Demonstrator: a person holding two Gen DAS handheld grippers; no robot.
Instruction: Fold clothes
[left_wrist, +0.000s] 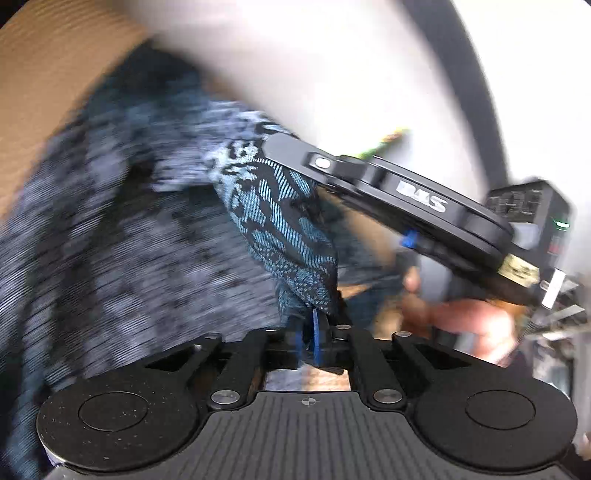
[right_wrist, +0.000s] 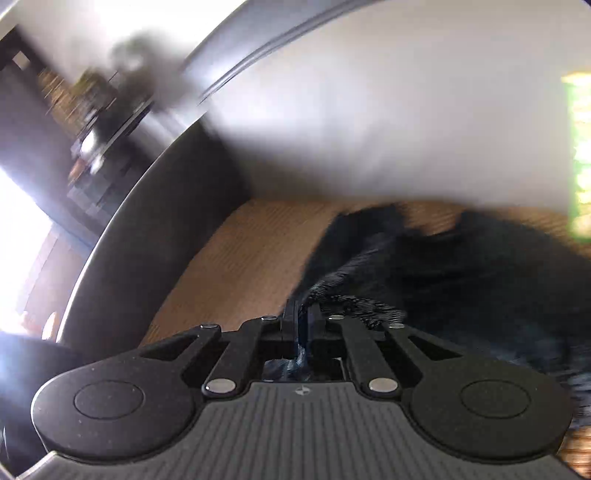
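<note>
A dark garment (left_wrist: 110, 229) with a blue, grey and black pattern hangs blurred over the tan wooden table (left_wrist: 44, 96). My left gripper (left_wrist: 319, 332) is shut on a bunched fold of the garment. In the left wrist view my right gripper (left_wrist: 273, 147) reaches in from the right, its fingers pressed into the same cloth a little higher up. In the right wrist view my right gripper (right_wrist: 301, 317) is shut on an edge of the garment (right_wrist: 461, 273), which trails dark and blurred to the right above the table (right_wrist: 251, 266).
A person's hand (left_wrist: 465, 325) holds the right gripper's handle. A white wall (right_wrist: 388, 122) stands behind the table. A dark curved panel (right_wrist: 147, 236) borders the table at left, with cluttered shelves (right_wrist: 92, 122) beyond. Both views are motion-blurred.
</note>
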